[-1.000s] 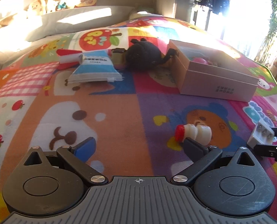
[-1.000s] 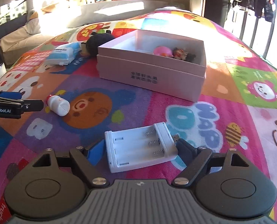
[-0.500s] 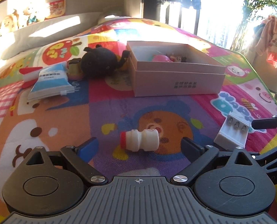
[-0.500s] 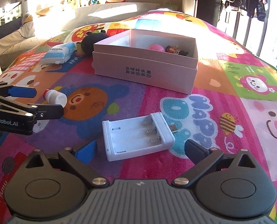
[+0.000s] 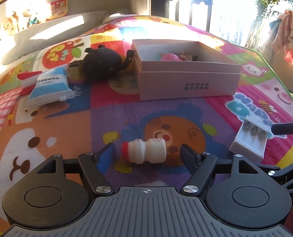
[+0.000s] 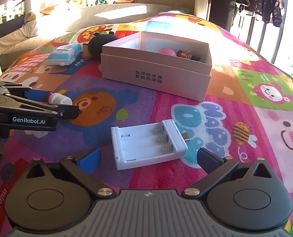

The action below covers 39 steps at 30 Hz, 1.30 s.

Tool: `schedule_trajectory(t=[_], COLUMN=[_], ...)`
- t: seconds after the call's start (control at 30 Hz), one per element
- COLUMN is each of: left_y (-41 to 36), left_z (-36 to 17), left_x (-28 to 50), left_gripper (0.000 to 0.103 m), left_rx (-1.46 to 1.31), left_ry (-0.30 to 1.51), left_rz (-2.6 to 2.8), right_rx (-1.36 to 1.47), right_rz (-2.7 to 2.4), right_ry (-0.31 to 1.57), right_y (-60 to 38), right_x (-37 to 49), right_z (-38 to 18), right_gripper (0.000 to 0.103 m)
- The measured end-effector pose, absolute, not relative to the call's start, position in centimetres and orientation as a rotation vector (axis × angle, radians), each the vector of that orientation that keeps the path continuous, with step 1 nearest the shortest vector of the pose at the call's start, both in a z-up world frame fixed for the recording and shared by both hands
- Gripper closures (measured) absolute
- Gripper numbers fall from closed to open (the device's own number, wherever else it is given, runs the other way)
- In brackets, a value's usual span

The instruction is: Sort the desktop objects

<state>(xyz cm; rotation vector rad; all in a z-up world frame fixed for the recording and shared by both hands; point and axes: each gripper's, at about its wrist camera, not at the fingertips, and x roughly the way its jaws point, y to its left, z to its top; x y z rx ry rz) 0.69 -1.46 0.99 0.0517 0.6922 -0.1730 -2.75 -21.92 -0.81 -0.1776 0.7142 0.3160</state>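
Left tool (image 5: 146, 155) had swung over from beside the bottle (image 5: 144, 153) to bracket it; the bottle lay on its side on the mat (image 5: 107, 118) between both fingers, pads clear of it, jaws wide though narrower than a second before. Right tool (image 6: 148, 161) had just been opening off the charger (image 6: 148, 143), which now sat loose on the mat between wide jaws, apart from both pads. Box (image 5: 186, 83) stood well beyond. Likely next: close on the bottle.

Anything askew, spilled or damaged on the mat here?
Only the small bottle: it lies tipped on its side between the open left gripper fingers, cap on, nothing spilled. The charger lies flat, empty.
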Motion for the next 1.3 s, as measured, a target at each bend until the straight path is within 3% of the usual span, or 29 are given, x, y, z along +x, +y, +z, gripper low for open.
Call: schedule_trajectory(t=[0.03, 0.17, 0.77, 0.87, 1.03, 1.1, 1.13, 1.17, 1.3], left_y=[-1.5, -1.2, -0.7, -0.3, -1.1, -1.8, -2.0, -2.1, -1.9], left_z=[1.0, 0.8, 0.7, 0.9, 1.4, 1.3, 1.2, 1.1, 1.1], left_x=[0.7, 1.0, -0.2, -0.4, 0.0, 0.5, 0.9, 1.1, 1.4], left_gripper=[0.002, 0.0, 0.0, 0.0, 0.0, 0.005, 0.019, 0.025, 0.029], left_rx=[0.052, 0.032, 0.078, 0.047, 0.052, 0.091, 0.093, 0.095, 0.096], left_ry=[0.7, 0.732, 0.756, 0.744, 0.7, 0.691, 0.699, 0.702, 0.693], left_rz=[-0.175, -0.162, -0.193, -0.191, -0.211, -0.207, -0.211, -0.207, -0.188], right_rx=[-0.177, -0.175, -0.158, -0.161, -0.158, -0.154, -0.155, -0.157, -0.182], right_rz=[0.316, 0.316, 0.427, 0.42, 0.399, 0.388, 0.386, 0.389, 0.395], right_ry=[0.715, 0.716, 0.754, 0.743, 0.74, 0.745, 0.747, 0.75, 0.749], right_y=[-21.9, -21.9, -22.1, -22.0, -22.4, -22.6, -22.6, -22.6, -22.2], right_x=[-2.8, -2.8, 1.2, 0.3, -1.9, -2.6, -2.9, -3.1, -3.5], right_z=[-0.8, -0.8, -1.0, -0.8, -0.7, -0.6, -0.5, -0.4, 0.0], right_gripper=[0.0, 0.0, 0.0, 0.007, 0.009, 0.011, 0.014, 0.019, 0.023])
